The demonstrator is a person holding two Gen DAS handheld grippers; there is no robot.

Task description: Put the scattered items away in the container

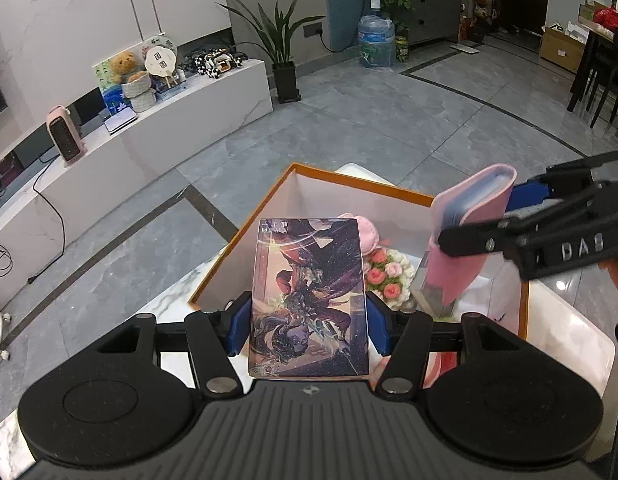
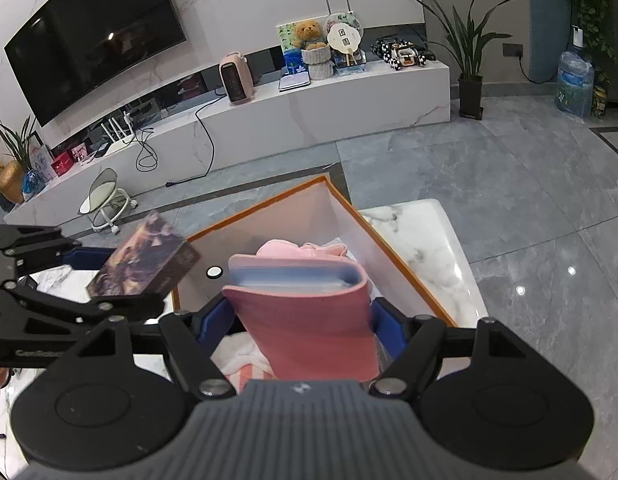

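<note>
While both my hands hover over the box, this is how things stand.

Container: the orange-rimmed box (image 1: 351, 184) sits on the white marbled counter (image 2: 421, 236), its pale inner walls open to the top; its far corner reaches close to the counter's far edge.

Illustrated box: a flat printed box with dark artwork (image 1: 309, 300) is clamped by its two long sides between the blue pads of my left gripper (image 1: 309, 322), held above the container's near-left rim.

Left gripper: closed on the illustrated box, pointing steeply down; in the right wrist view it comes in from the left edge with that box (image 2: 145, 260) hanging over the container's left wall.

Pink wallet: a pink folder-like wallet with pale plastic sleeves inside (image 2: 305, 312) is pinched between the blue pads of my right gripper (image 2: 305, 326), its open edge tilted away, held over the container's interior.

Right gripper: closed on the pink wallet; in the left wrist view it enters from the right and holds the wallet (image 1: 469, 224) above the container's right side.

Already inside: a pink plush item (image 1: 367, 232) near the far wall and a bunch of pink and white flowers (image 1: 389, 276) beside it.

Beyond the counter: grey tiled floor (image 1: 369, 120).
</note>
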